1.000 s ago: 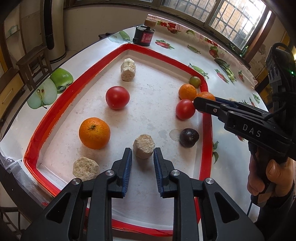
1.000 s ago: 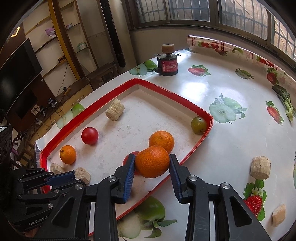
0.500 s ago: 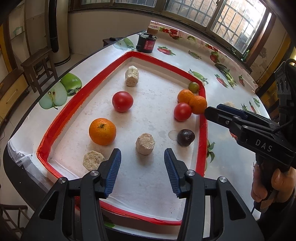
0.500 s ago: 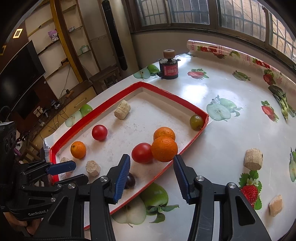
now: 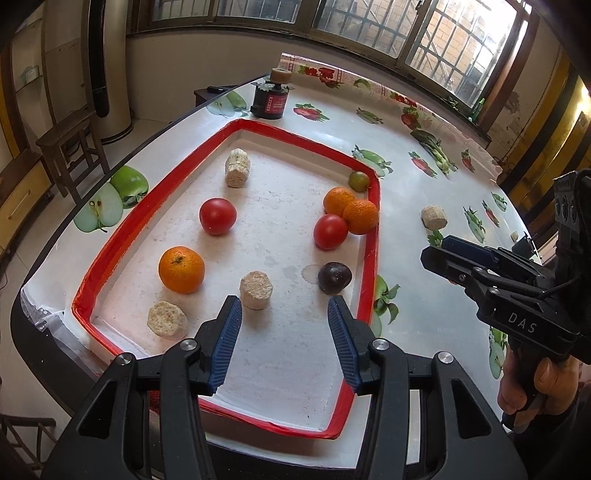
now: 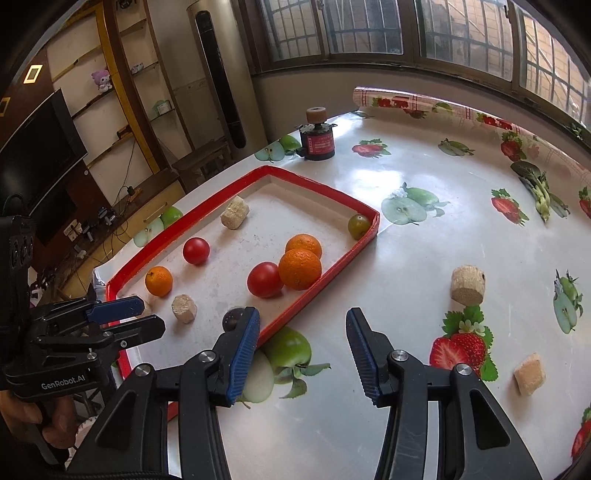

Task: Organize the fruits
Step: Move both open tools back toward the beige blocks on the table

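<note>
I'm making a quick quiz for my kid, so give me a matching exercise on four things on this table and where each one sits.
Things:
1. green fruit
2. dark plum
3. black jar
4. large cork piece

Places:
A. on the tablecloth right of the tray
B. tray's far right corner
C. on the table beyond the tray's far end
D. in the tray near its right wall, nearest the cameras

Pairs: 1-B, 2-D, 3-C, 4-A

Bright daylight from the windows (image 6: 424, 33) glares off the table (image 6: 424, 243); edges bend, perhaps slightly soft.
</note>
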{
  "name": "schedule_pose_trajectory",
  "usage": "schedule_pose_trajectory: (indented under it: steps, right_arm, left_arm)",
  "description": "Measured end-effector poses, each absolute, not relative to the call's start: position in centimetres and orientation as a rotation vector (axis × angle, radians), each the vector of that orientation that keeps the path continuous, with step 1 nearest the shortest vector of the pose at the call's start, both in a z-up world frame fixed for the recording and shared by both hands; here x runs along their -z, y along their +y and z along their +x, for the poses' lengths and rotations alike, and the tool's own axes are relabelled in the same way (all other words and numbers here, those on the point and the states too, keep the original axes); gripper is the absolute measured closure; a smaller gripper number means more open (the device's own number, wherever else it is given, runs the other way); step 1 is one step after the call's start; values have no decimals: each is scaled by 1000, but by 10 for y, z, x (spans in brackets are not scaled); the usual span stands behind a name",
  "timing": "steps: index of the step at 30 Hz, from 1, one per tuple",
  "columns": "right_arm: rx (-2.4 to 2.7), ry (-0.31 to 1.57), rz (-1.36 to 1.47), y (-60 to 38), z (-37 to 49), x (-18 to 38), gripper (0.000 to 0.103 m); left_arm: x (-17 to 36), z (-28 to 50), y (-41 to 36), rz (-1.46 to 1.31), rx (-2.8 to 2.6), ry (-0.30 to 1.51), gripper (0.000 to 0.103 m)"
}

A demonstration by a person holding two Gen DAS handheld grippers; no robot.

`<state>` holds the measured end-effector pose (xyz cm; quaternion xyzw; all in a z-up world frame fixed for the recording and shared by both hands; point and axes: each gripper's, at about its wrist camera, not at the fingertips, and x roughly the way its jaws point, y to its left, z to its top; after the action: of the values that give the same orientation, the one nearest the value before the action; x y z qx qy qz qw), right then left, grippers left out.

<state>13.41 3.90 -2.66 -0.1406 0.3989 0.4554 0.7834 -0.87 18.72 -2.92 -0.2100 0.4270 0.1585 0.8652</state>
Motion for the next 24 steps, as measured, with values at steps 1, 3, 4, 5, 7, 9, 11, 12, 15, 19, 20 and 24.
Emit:
schedule_pose_trajectory:
  steps: [1,3,4,5,7,9,11,12,15,19,20,24]
  right_arm:
    - [-975,862,-298,33,135,27,52]
    - [-957,866,-286,21,139,28,52]
    - [-947,868,-281,15,140,29,51]
    - [-937,870,-276,8,142,29,51]
    - [-915,874,-266,-6,145,31,50]
    - [-893,879,-257,-19,149,32,50]
    - [-867,882,-250,-33,153,33,50]
    - [-854,885,-246,-40,156,34,50]
    - [-813,892,-225,-62,164,36,50]
    - [-765,900,-197,-87,175,38,50]
    - [-755,902,-191,-92,178,38,50]
    - [-723,906,-169,-109,189,40,50]
  left_arm:
    - [28,-7,184,-436,-327,894,56]
    - [27,-3,179,-432,-313,894,56]
    - [26,-1,176,-429,-306,895,56]
    - [25,1,173,-425,-300,894,56]
    - [23,6,166,-416,-283,893,56]
    - [21,11,158,-406,-266,894,56]
    - [19,18,150,-396,-247,895,56]
    - [19,22,147,-393,-237,896,56]
    - [16,33,134,-378,-207,899,56]
    - [12,50,116,-352,-170,902,56]
    - [11,54,112,-346,-161,903,56]
    - [9,72,96,-328,-126,911,56]
